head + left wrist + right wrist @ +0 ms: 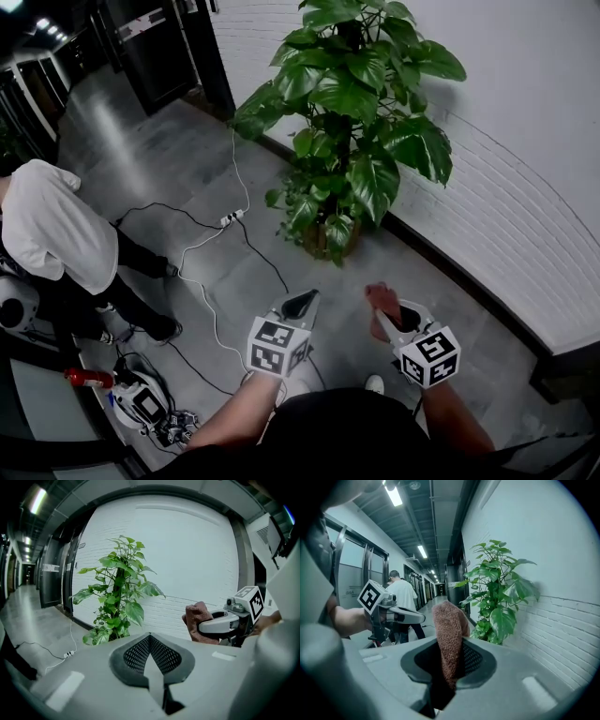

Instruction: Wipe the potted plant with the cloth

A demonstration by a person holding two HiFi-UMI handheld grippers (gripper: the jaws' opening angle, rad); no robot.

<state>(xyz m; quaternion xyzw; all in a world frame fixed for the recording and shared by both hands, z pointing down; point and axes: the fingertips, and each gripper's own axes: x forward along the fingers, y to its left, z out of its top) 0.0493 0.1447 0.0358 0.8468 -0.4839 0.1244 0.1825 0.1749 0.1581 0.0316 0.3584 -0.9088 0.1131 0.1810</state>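
Note:
The potted plant [356, 122] has broad green leaves and stands on the grey floor against the white brick wall, ahead of both grippers. Its pot [323, 240] is mostly hidden by foliage. My right gripper [389, 314] is shut on a reddish-brown cloth [382, 300], which sticks up from its jaws [449, 634]. The plant [499, 597] is some way beyond the cloth, not touching it. My left gripper [300, 305] is shut with nothing in it and points at the plant [119, 597]. In the left gripper view, the right gripper [225, 623] and the cloth [199, 618] show at the right.
A person in a white shirt [56, 234] stands at the left. White and black cables with a power strip [232, 218] run across the floor toward the plant. Equipment [141, 403] lies on the floor near my feet. The brick wall [525, 206] bounds the right side.

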